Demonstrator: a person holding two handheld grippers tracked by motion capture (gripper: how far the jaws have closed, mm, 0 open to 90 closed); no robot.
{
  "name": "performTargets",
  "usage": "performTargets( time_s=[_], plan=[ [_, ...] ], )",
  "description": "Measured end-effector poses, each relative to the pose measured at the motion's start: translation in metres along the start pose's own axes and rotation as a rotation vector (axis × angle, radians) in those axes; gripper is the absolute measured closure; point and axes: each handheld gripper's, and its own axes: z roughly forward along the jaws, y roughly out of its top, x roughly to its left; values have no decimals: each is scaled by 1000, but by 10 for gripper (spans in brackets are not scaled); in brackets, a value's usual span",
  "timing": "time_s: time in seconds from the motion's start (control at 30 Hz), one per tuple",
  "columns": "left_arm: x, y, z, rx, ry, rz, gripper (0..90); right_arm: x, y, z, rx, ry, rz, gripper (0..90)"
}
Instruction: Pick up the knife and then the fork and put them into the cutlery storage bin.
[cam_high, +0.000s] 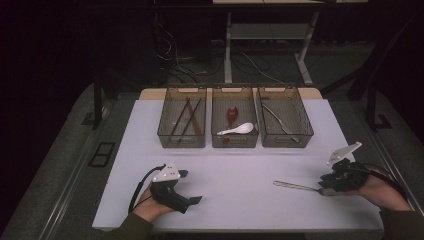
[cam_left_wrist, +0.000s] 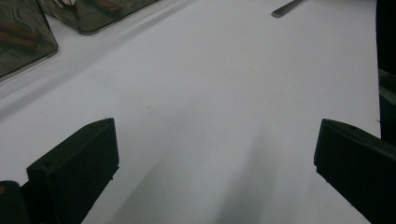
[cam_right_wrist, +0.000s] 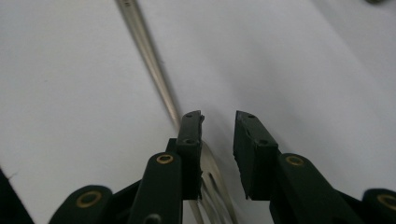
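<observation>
While your right gripper (cam_right_wrist: 218, 122) hovers over the fork (cam_high: 295, 186) on the near right of the tabletop (cam_high: 240, 170), its fingers (cam_right_wrist: 254, 149) stand slightly parted around the neck above the tines, not yet pinching. Expect thin, stiff, slick metal, light but lying flat; take hold at the neck, edge to edge. Your left gripper (cam_left_wrist: 215, 154) rests near left, fingers spread, empty.

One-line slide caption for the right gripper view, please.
Right hand-held gripper, jaws slightly apart, poised over the tined end of a metal fork lying on the white table.
</observation>
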Motion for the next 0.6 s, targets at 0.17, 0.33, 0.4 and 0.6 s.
performTargets(
  time_s=[0.17, 0.33, 0.4, 0.6],
  plan=[
    [0, 0, 0, 1, 0, 2, 0, 12, 17, 10, 73, 35, -104, 703],
    [0, 0, 0, 3, -2, 2, 0, 17, 28, 18, 131, 64, -187, 707],
    [0, 0, 0, 4, -2, 0, 0, 18, 32, 21, 152, 63, -211, 718],
    [0, 0, 1, 4, -3, 0, 0, 22, 43, 27, 205, 82, -259, 756]
  ],
)
